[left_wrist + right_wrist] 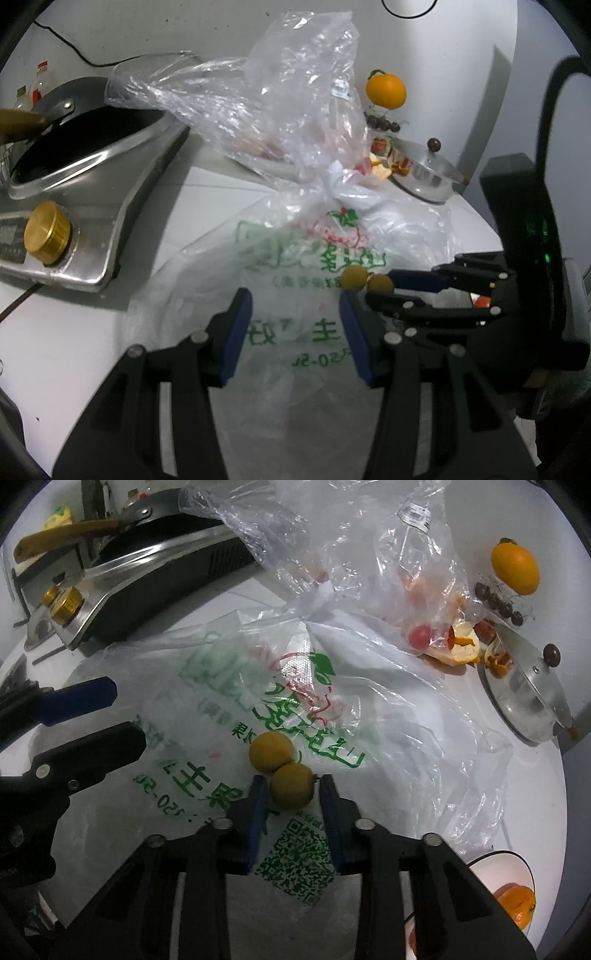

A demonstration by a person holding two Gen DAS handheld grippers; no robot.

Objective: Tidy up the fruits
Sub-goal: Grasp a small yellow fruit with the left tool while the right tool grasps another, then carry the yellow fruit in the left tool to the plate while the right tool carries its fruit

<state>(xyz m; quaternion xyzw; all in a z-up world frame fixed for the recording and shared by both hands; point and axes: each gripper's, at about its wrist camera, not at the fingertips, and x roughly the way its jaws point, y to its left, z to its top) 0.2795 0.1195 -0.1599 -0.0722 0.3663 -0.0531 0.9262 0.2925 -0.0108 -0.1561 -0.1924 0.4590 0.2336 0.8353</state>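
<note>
Two small yellow-orange fruits lie touching on a white plastic bag with green print. The near fruit sits between the fingertips of my right gripper, whose jaws stand close on both sides of it; the far fruit lies just beyond. In the left wrist view both fruits show at the right gripper's tips. My left gripper is open and empty over the printed bag. A large orange lies at the far right.
An induction cooker with a wok stands at the left. A crumpled clear bag holds peels and a red fruit. A pot lid, dark cherries and a white bowl with orange pieces are at the right.
</note>
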